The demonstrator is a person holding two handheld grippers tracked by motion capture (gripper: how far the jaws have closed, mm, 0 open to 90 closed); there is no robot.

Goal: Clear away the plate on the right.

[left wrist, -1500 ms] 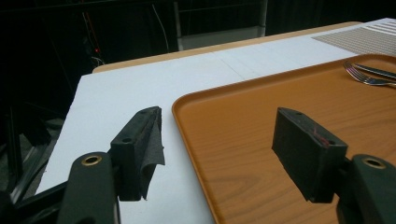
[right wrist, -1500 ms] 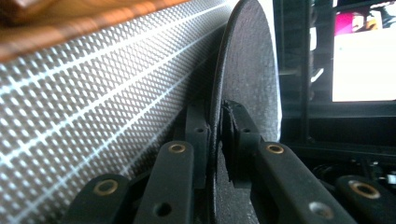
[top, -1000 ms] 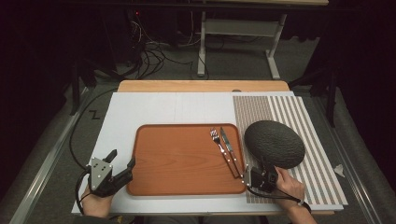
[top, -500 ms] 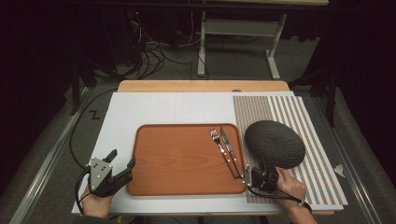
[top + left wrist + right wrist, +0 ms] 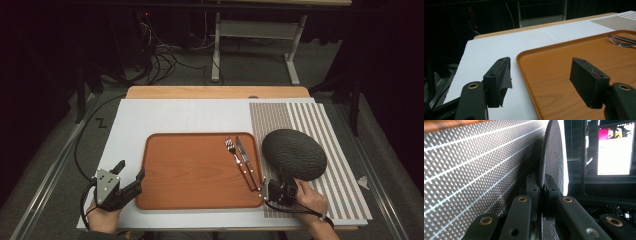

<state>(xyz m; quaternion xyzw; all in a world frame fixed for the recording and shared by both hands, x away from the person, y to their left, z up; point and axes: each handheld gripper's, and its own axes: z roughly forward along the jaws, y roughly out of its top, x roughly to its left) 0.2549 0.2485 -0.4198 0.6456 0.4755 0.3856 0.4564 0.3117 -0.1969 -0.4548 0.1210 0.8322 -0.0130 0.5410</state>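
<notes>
right fingers (image 5: 541,188): pressed together on the rim of the black plate (image 5: 294,154), pinching it edge-on; in the right gripper view the rim sits squarely between the 2 pads
right gripper (image 5: 281,191): black body with brass-coloured pivot pins, held in the person's right hand (image 5: 311,197) at the near right of the surface
black plate: round, matte, pebbled texture, thin rim; tilted up off the striped placemat (image 5: 320,145), just right of the tray
striped placemat: woven mesh, brown-grey with pale lines, flat on the right part of the surface; weave clear in the right gripper view
left fingers (image 5: 585,83): spread wide, nothing between them; blocky black pads, the left pad with a loose flap of grey fabric (image 5: 505,77)
left gripper (image 5: 120,186): grey 3-cornered plate on top, hovering at the near left corner of the tray, 1 pad over white board, 1 over wood
tray (image 5: 195,172): rectangular, rounded corners, orange-brown wood grain, raised lip
cutlery: fork (image 5: 238,161) and knife (image 5: 247,161), metal heads, dark handles, side by side at the tray's right end
surface (image 5: 170,117): white board on a light wooden top
writing: none readable; a lit screen (image 5: 614,148) in the right gripper view is too blurred to read
</notes>
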